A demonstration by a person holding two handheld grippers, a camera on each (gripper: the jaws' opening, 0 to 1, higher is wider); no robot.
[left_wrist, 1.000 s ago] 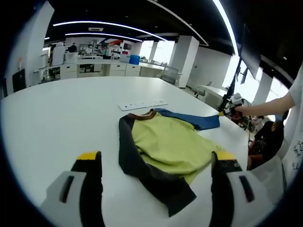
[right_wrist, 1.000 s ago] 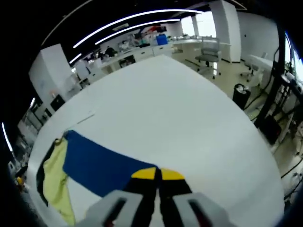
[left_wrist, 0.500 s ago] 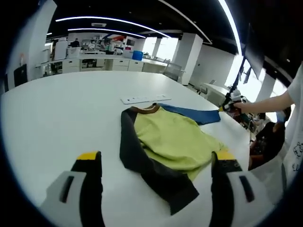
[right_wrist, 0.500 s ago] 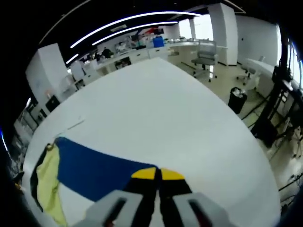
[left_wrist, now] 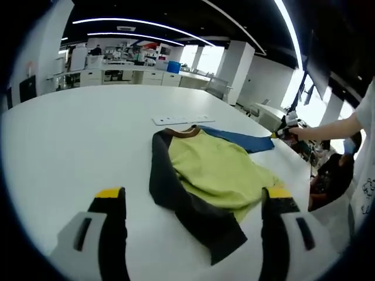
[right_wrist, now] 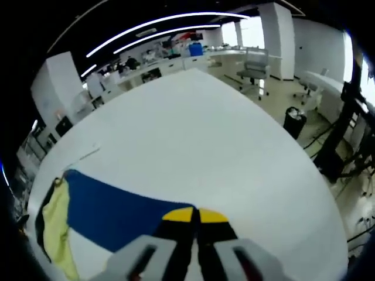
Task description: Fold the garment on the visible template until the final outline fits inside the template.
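yellow-green garment [left_wrist: 220, 171] (black, blue sleeves), white table [left_wrist: 70, 146]

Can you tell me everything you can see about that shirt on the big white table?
The shirt looks like soft cloth with a yellow-green body, a brown collar, one black sleeve and one blue sleeve. It lies flat but rumpled on the white table. The black sleeve runs along the side nearer the left gripper, whose jaws stand wide apart and touch nothing. The blue sleeve is stretched out away from the body, and the right gripper is shut on its end.
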